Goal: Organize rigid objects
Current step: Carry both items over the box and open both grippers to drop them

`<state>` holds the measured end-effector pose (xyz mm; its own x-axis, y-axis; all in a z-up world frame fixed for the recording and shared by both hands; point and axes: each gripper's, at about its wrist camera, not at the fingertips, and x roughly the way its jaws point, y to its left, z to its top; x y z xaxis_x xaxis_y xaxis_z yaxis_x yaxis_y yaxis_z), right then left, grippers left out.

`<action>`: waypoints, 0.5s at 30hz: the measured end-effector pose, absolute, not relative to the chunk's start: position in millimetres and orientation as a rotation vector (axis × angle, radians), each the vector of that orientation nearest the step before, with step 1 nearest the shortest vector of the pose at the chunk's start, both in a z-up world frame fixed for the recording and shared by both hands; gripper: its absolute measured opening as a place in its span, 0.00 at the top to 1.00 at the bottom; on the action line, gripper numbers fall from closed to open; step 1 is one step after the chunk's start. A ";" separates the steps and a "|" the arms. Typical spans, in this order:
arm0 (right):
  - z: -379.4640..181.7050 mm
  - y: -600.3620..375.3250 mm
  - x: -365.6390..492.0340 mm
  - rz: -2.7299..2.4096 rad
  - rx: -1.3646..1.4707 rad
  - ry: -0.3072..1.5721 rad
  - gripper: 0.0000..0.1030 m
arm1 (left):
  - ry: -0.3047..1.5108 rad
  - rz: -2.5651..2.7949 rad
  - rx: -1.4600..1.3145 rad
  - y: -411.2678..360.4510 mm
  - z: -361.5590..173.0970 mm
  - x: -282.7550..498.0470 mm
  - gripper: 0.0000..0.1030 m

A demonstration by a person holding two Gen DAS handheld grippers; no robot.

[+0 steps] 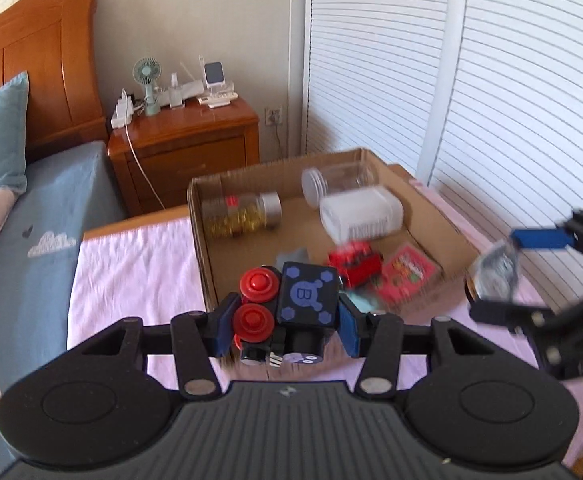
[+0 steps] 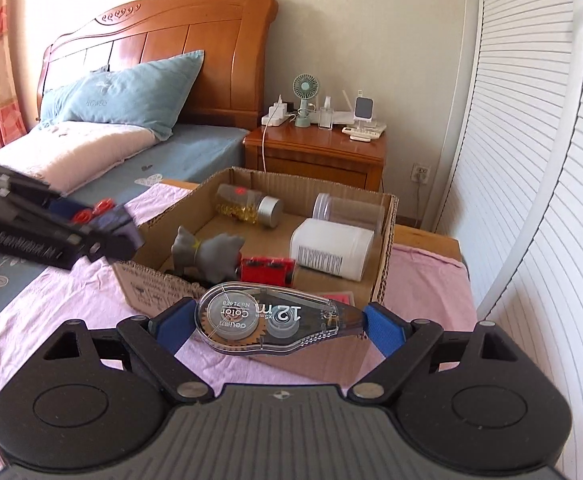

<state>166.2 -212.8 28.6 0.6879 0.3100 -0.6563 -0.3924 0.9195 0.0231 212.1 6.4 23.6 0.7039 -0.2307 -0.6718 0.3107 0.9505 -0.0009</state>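
My left gripper [image 1: 287, 320] is shut on a black toy train [image 1: 291, 308] with red wheels and a blue "B" panel, held just above the near edge of an open cardboard box [image 1: 201, 240]. My right gripper [image 2: 279, 320] is shut on a clear correction tape dispenser [image 2: 275, 322], held in front of the box [image 2: 387, 248]. The right gripper also shows in the left wrist view [image 1: 499, 280]; the left one shows in the right wrist view [image 2: 103, 232]. In the box lie a jar of yellow capsules [image 2: 251, 206], a clear jar [image 2: 347, 210], a white bottle [image 2: 331, 248], a grey toy cat [image 2: 207, 254], a red toy bus [image 2: 267, 270] and a pink card [image 1: 409, 270].
The box stands on a table with a pink cloth [image 2: 51, 304]. A bed with a blue pillow [image 2: 127, 88] lies to the left. A wooden nightstand [image 2: 315, 152] with a small fan stands behind. White louvred doors [image 2: 539, 160] are on the right.
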 end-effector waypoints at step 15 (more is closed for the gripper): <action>22.3 -211.3 181.7 0.393 -0.129 0.730 0.10 | 0.668 -0.271 0.158 -5.8 0.2 281.6 0.00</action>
